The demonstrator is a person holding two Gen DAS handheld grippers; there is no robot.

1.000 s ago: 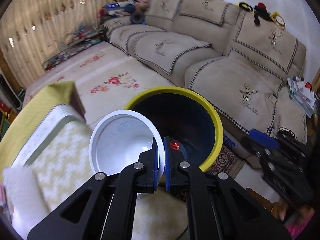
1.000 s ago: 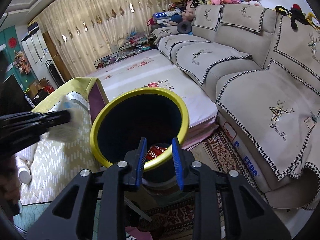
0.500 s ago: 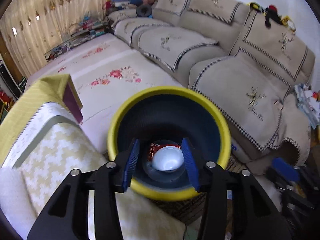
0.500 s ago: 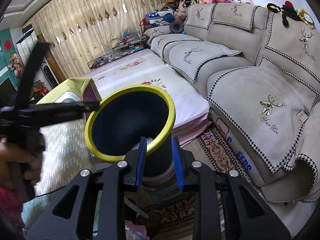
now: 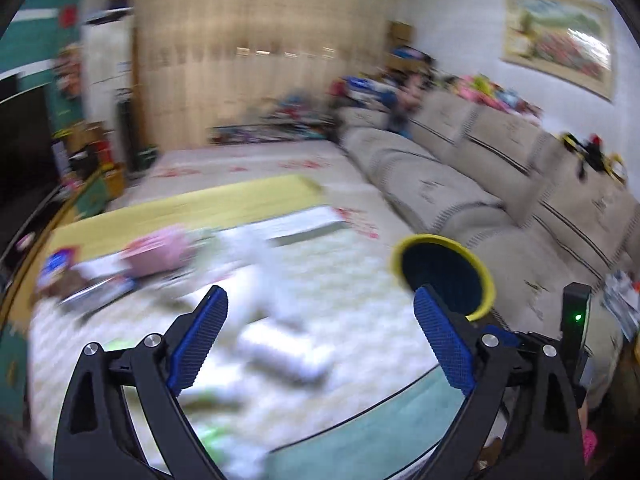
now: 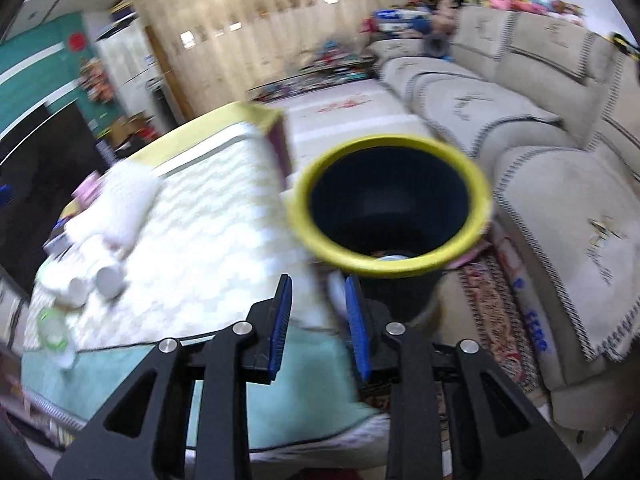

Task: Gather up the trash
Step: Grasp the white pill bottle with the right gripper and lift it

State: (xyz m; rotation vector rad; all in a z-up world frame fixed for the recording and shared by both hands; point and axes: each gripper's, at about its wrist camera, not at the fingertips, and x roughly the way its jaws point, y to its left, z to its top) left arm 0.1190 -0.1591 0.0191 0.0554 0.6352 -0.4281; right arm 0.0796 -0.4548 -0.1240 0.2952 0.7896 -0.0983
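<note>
The dark bin with a yellow rim [image 6: 390,200] stands beside the table; a pale bowl shows at its bottom [image 6: 390,257]. It also shows in the left wrist view [image 5: 444,274] at the right. My left gripper [image 5: 320,332] is wide open and empty above the table, over blurred white trash [image 5: 284,350]. My right gripper [image 6: 318,320] is open a little and empty, near the table's corner in front of the bin. White cups [image 6: 94,280] lie on the table at the left.
A table with a white patterned cloth [image 6: 208,240] holds a pink item [image 5: 160,252], a white towel [image 6: 128,200] and a green-rimmed lid [image 6: 52,330]. A long beige sofa [image 6: 560,128] runs along the right. A patterned rug [image 6: 488,308] lies by the bin.
My left gripper let the white bowl fall into the bin, opened wide and swung left over the table. My right gripper swung left too; both views are blurred.
</note>
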